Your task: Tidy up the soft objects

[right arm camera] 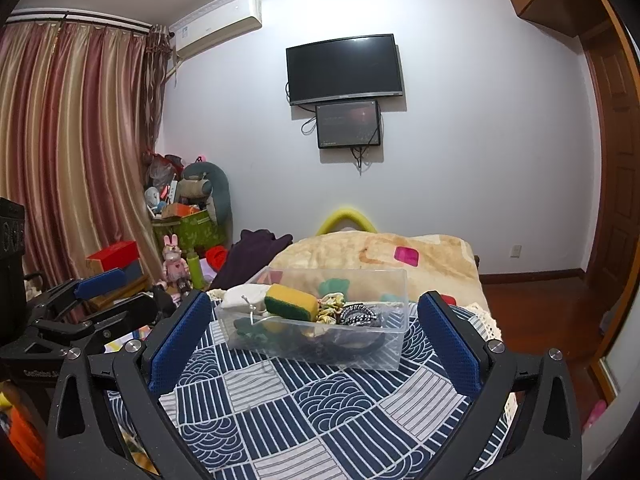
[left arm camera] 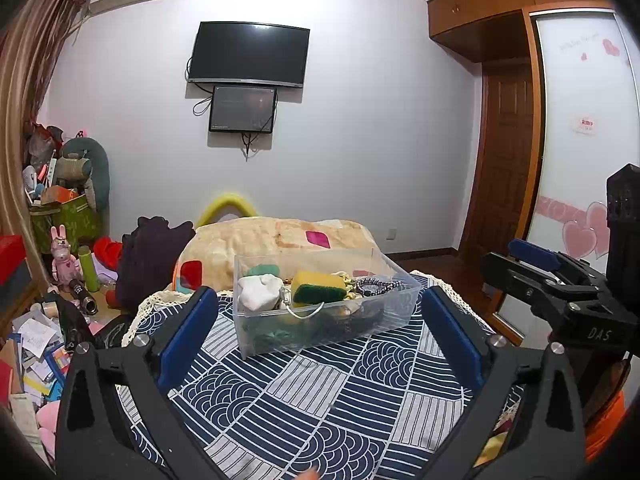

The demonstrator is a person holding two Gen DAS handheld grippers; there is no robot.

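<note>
**Both grippers wide and empty; soft items lie in the bin**

Nearest, the left gripper (left arm camera: pixel 318 320) stands with its blue-padded fingers (left arm camera: pixel 188 336) spread wide, nothing between them. The right gripper (right arm camera: pixel 316 328) is likewise spread wide and holds nothing. Each hangs above the tablecloth (left arm camera: pixel 304 400), a navy and white patterned cloth with a lace edge. In the left view the right gripper appears at the right edge (left arm camera: pixel 560 276); in the right view the left gripper appears at the left edge (right arm camera: pixel 104 300). The two are side by side and apart.

Ahead of both, the bin (left arm camera: pixel 320 332), a clear plastic box, rests on the cloth, apart from either gripper. Inside it lies a sponge (left arm camera: pixel 318 286), yellow with a green face, on top of the other contents. Just left of the sponge is a white cloth (left arm camera: pixel 260 290). To its right lies a black and white band (left arm camera: pixel 376 285), with a pale floral scrunchie (right arm camera: pixel 332 304) between sponge and band. A green item (left arm camera: pixel 262 270) sits behind the white cloth. Dark items at the bin's bottom cannot be identified.

Behind the bin lies a beige blanket (left arm camera: pixel 280 240), with a dark garment (left arm camera: pixel 156 256) to its left. Clutter, with a pink rabbit toy (left arm camera: pixel 62 258) in it, fills the left corner. On the far wall hangs a TV (left arm camera: pixel 248 54) with a smaller screen (left arm camera: pixel 243 109) just beneath it.
</note>
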